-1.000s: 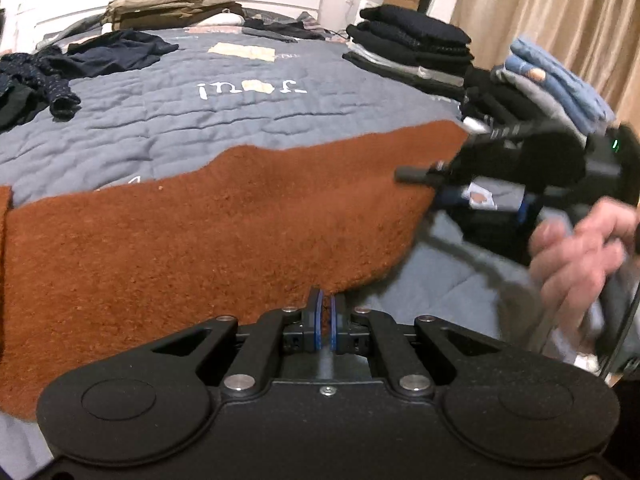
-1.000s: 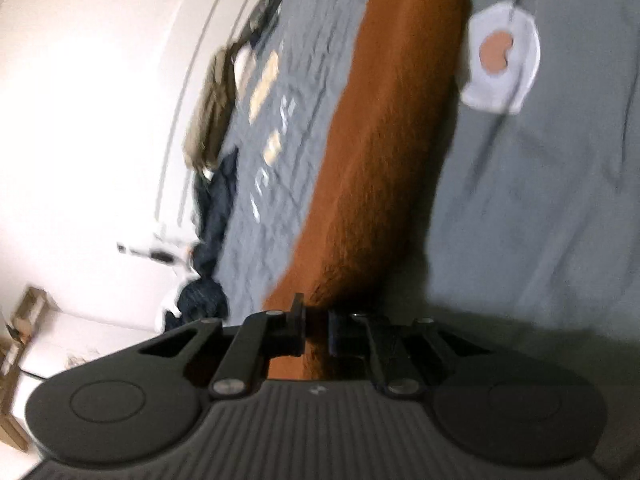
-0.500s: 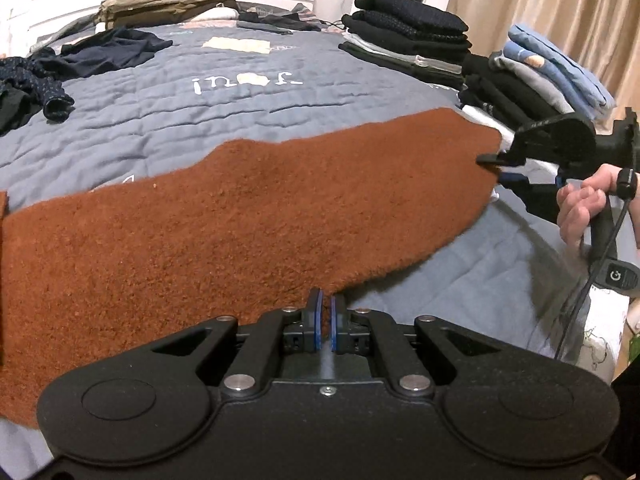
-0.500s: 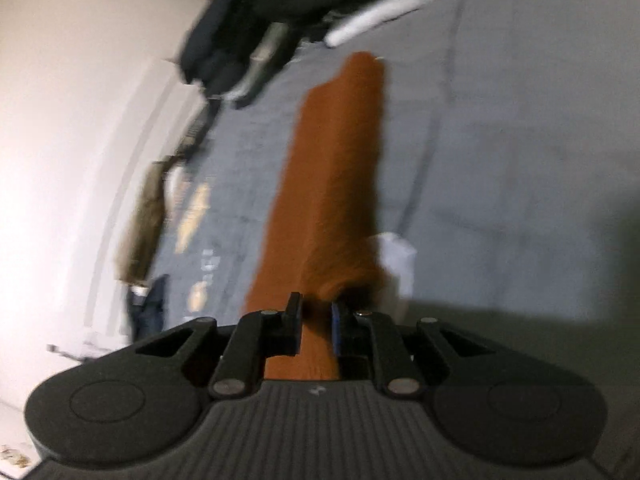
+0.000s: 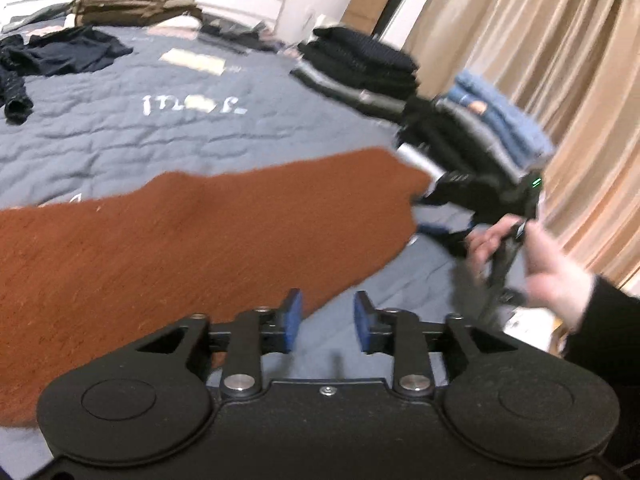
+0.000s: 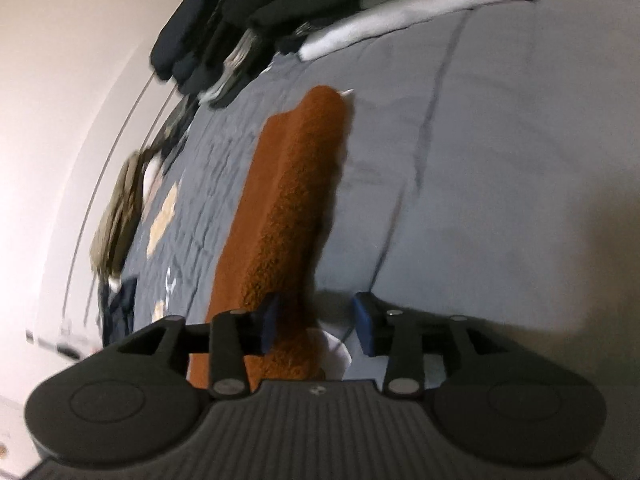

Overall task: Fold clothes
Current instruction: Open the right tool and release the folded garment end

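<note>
A rust-brown fuzzy garment (image 5: 192,232) lies spread across the grey quilt (image 5: 200,136). My left gripper (image 5: 327,320) hovers at its near edge with its jaws opening. The cloth's edge sits beside the left pad, and only quilt shows between the blue pads. In the left wrist view my right gripper (image 5: 420,214), held by a hand (image 5: 552,276), is at the garment's far right end. In the right wrist view the garment (image 6: 292,200) runs away from my right gripper (image 6: 316,320). Those jaws are opening too, with cloth loose between them against the left pad.
Stacks of folded dark clothes (image 5: 360,64) and blue jeans (image 5: 500,128) line the bed's right side, in front of a beige curtain (image 5: 540,60). Loose dark clothes (image 5: 72,52) and a khaki garment (image 5: 132,4) lie near the headboard. The folded stacks (image 6: 320,8) sit beyond the garment's end.
Both grippers were shut on the garment's edge and now stand apart from it. The right gripper carried its end out to the right, stretching the cloth flat. The left gripper rose slightly.
</note>
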Motion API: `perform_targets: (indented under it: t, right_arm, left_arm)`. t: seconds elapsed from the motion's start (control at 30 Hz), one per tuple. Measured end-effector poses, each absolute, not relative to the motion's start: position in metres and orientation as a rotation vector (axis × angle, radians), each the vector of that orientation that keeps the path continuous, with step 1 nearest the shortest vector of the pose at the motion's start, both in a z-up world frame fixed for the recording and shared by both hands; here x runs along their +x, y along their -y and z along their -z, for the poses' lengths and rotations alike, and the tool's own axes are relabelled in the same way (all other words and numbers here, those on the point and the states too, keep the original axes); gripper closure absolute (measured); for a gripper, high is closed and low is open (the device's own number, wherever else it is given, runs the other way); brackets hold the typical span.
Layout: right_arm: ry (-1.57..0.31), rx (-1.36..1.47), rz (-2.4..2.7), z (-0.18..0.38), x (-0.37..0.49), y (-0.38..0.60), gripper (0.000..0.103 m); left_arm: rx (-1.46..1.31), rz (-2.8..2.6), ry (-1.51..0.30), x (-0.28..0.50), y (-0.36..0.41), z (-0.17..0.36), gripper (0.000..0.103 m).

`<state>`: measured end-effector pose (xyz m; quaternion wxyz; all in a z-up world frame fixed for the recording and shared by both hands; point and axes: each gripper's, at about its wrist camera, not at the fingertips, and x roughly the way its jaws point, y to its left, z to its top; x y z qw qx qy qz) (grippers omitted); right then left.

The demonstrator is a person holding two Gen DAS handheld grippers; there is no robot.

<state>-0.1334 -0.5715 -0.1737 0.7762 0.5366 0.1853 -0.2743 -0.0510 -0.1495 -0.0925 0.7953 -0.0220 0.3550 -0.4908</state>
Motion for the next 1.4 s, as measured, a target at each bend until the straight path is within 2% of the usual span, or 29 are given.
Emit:
perform_targets:
  t: [0.27, 0.5, 0.53, 0.6, 0.63, 0.83, 0.93, 1.0, 1.03, 1.07, 1.3, 1.4]
  right_arm:
    - [-0.265, 1.237, 0.566, 0.178, -0.134, 0.602, 0.059]
    - [-0.277, 1.057, 0.617, 0.167, -0.112, 0.62, 0.058]
    - [-0.283, 1.031, 0.622, 0.164, -0.109, 0.622, 0.06]
    - [-0.31, 0.966, 0.613, 0.158, -0.103, 0.626, 0.087]
    - [-0.341, 0.907, 0.607, 0.153, -0.1, 0.625, 0.094]
    - [-0.43, 0.572, 0.709, 0.103, -0.087, 0.604, 0.094]
    - [-0.479, 0.374, 0.763, 0.075, -0.077, 0.591, 0.09]
    - [-0.497, 0.312, 0.732, 0.068, -0.076, 0.588, 0.076]
    - [-0.506, 0.31, 0.737, 0.067, -0.078, 0.59, 0.062]
    - [-0.502, 0.327, 0.739, 0.068, -0.081, 0.594, 0.057]
    - [-0.454, 0.683, 0.71, 0.089, -0.142, 0.646, 0.055]
    - [-0.502, 0.731, 0.72, 0.109, -0.157, 0.66, 0.055]
  left_arm:
    - [-0.097, 1.039, -0.734, -0.053, 0.141, 0.083, 0.069]
    - [-0.091, 1.033, -0.743, -0.049, 0.141, 0.084, 0.069]
    - [-0.089, 1.031, -0.746, -0.048, 0.141, 0.085, 0.069]
    - [-0.086, 1.029, -0.75, -0.046, 0.141, 0.086, 0.069]
    - [-0.086, 1.028, -0.752, -0.045, 0.141, 0.086, 0.069]
    - [-0.084, 1.029, -0.754, -0.042, 0.141, 0.086, 0.069]
    - [-0.08, 1.037, -0.752, -0.044, 0.141, 0.085, 0.069]
    - [-0.073, 1.041, -0.751, -0.046, 0.141, 0.085, 0.069]
    - [-0.071, 1.041, -0.752, -0.046, 0.141, 0.085, 0.069]
    - [-0.068, 1.042, -0.752, -0.046, 0.141, 0.085, 0.069]
    - [-0.07, 1.049, -0.749, -0.046, 0.142, 0.084, 0.069]
    - [-0.068, 1.059, -0.746, -0.048, 0.143, 0.084, 0.069]
